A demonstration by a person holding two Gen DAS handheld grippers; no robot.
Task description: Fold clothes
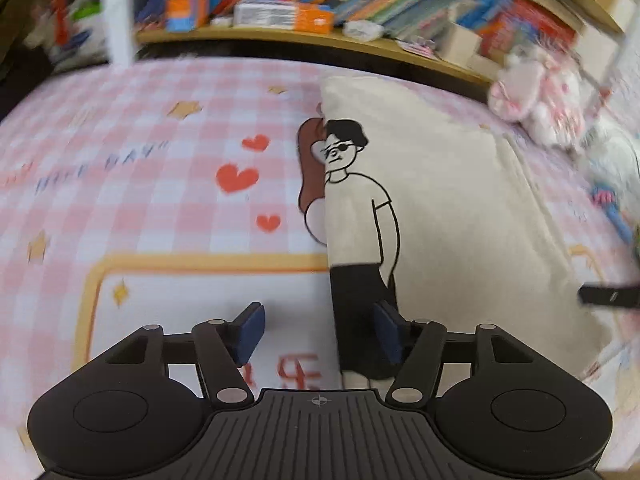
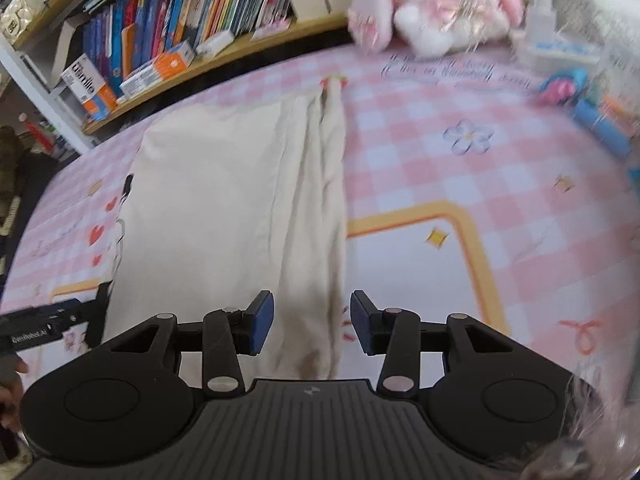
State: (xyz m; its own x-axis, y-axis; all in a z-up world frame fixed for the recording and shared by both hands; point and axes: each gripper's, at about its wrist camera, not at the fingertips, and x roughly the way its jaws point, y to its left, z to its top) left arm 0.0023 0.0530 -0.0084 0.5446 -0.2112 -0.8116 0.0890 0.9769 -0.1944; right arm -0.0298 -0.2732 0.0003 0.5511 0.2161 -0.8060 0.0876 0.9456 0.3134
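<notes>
A cream T-shirt (image 1: 440,208) with a cartoon figure print lies folded lengthwise into a long strip on the pink checked cloth (image 1: 140,128). My left gripper (image 1: 318,332) is open and empty, its jaws astride the strip's near left edge. In the right wrist view the same shirt (image 2: 224,200) runs away from me. My right gripper (image 2: 312,324) is open and empty, its jaws astride the strip's near right edge. The left gripper shows at the left edge of that view (image 2: 44,324).
A wooden bookshelf (image 2: 192,68) full of books runs along the far side. A pink and white plush rabbit (image 2: 432,4) sits at the far right of the cloth. Blue and pink toys (image 2: 588,100) lie at the right edge.
</notes>
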